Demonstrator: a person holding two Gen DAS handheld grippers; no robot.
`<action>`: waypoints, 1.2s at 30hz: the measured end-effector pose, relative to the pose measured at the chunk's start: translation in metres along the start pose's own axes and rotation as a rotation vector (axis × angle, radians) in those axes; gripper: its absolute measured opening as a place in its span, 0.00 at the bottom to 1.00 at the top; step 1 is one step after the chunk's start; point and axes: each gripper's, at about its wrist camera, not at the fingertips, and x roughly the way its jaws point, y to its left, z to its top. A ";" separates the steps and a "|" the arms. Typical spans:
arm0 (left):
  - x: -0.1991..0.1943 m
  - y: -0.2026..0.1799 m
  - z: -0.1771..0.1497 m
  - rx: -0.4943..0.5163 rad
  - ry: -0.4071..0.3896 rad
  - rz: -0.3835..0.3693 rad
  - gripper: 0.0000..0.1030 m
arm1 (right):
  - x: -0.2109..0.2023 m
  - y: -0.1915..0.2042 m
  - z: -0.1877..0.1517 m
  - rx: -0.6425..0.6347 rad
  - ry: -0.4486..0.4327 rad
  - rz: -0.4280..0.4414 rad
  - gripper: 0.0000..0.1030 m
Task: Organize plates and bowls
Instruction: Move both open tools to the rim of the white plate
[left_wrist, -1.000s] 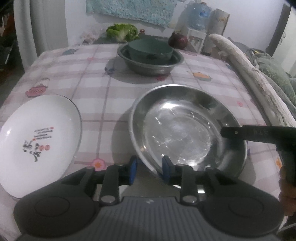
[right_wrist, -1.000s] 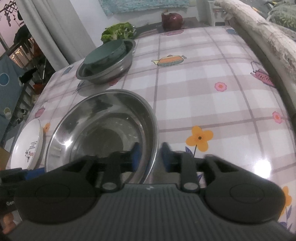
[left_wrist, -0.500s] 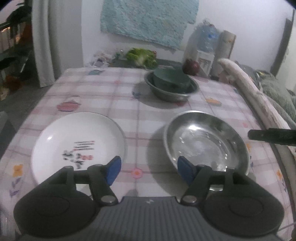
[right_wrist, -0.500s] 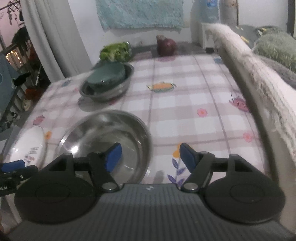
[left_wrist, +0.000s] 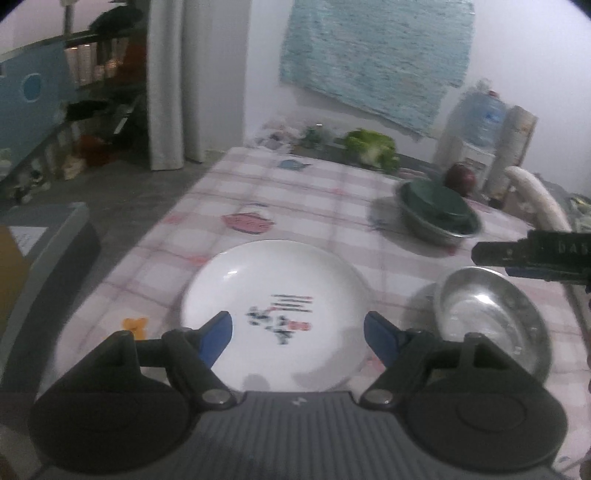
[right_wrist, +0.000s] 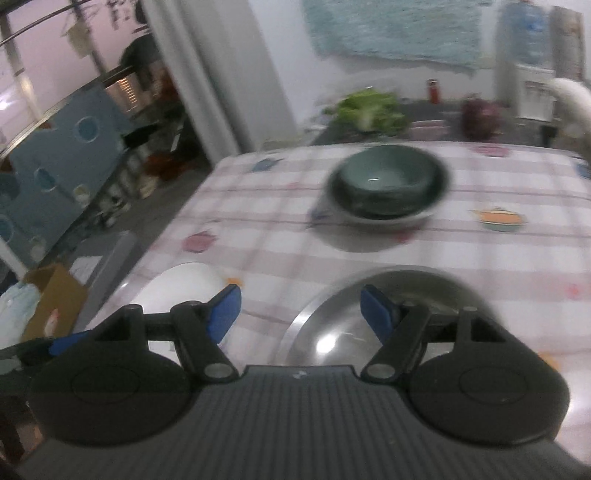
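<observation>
A white plate (left_wrist: 273, 306) with printed marks lies on the checked tablecloth, just ahead of my left gripper (left_wrist: 298, 332), which is open and empty above its near rim. A shiny steel basin (left_wrist: 491, 317) lies to its right; it also shows in the right wrist view (right_wrist: 402, 314). My right gripper (right_wrist: 300, 308) is open and empty, above the gap between the basin and the plate (right_wrist: 181, 291). At the far side a green bowl (right_wrist: 388, 181) sits inside another steel basin (left_wrist: 439, 225).
The table (left_wrist: 295, 206) has its left edge near the plate, with floor and a cardboard box (right_wrist: 51, 306) beyond. Lettuce (left_wrist: 373, 151), a dark red round object (left_wrist: 460, 177) and a water dispenser (left_wrist: 476, 122) stand behind the table. A padded rail (left_wrist: 535, 195) runs along the right.
Both grippers let go of the near steel basin's rim, opened wide, and pulled back and up. The left one swung left over the white plate. The basin stays on the table.
</observation>
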 end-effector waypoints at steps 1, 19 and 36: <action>0.001 0.004 -0.001 -0.005 0.000 0.014 0.77 | 0.007 0.007 0.002 0.002 0.012 0.018 0.69; 0.073 0.058 -0.006 -0.129 0.094 0.101 0.63 | 0.109 0.068 -0.015 -0.047 0.187 0.023 0.64; 0.088 0.064 -0.005 -0.123 0.140 0.093 0.41 | 0.124 0.074 -0.032 -0.042 0.242 0.048 0.24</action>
